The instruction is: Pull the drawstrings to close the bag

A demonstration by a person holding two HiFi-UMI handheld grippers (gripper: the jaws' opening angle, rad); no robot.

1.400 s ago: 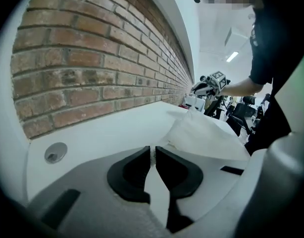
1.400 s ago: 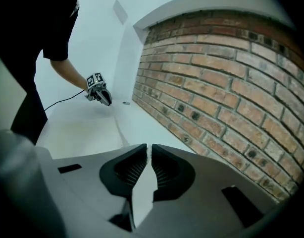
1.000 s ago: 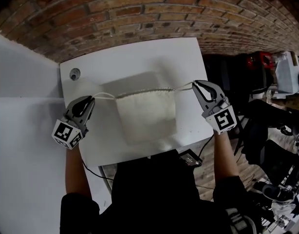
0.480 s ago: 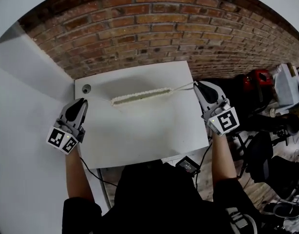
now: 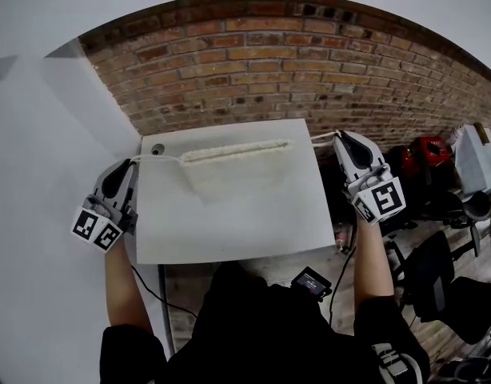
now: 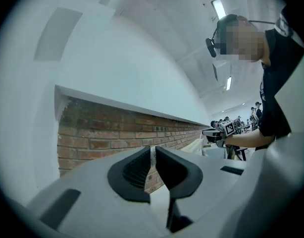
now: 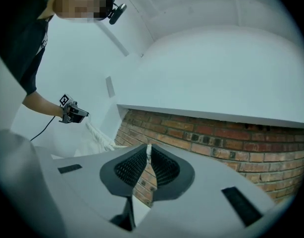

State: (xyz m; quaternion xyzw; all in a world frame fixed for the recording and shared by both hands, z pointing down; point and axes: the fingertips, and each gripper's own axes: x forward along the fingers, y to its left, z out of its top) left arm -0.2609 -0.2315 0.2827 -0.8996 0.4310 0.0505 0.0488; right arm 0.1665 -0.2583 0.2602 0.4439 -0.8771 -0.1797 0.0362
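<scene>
A cream cloth bag [image 5: 233,170] hangs over the white table [image 5: 229,226], its gathered mouth [image 5: 233,150] stretched in a line between my two grippers. My left gripper [image 5: 131,163] is beyond the table's left edge, shut on the left drawstring [image 5: 159,158]. In the left gripper view the white cord [image 6: 152,158] is pinched between the jaws [image 6: 153,151]. My right gripper [image 5: 339,137] is past the right edge, shut on the right drawstring [image 5: 313,139]. The right gripper view shows the cord end [image 7: 148,148] between the pads, and the bag [image 7: 95,135] below the far gripper [image 7: 73,112].
A brick wall [image 5: 269,70] stands right behind the table, and a white panel [image 5: 45,134] lies to the left. The table has a cable hole [image 5: 157,147] at its back left corner. A black device [image 5: 311,281] sits at the front edge. Chairs and red gear [image 5: 425,152] crowd the right.
Both grippers have moved further apart and toward the wall, drawing the strings taut. The bag, flat on the table before, is now raised with its mouth gathered.
</scene>
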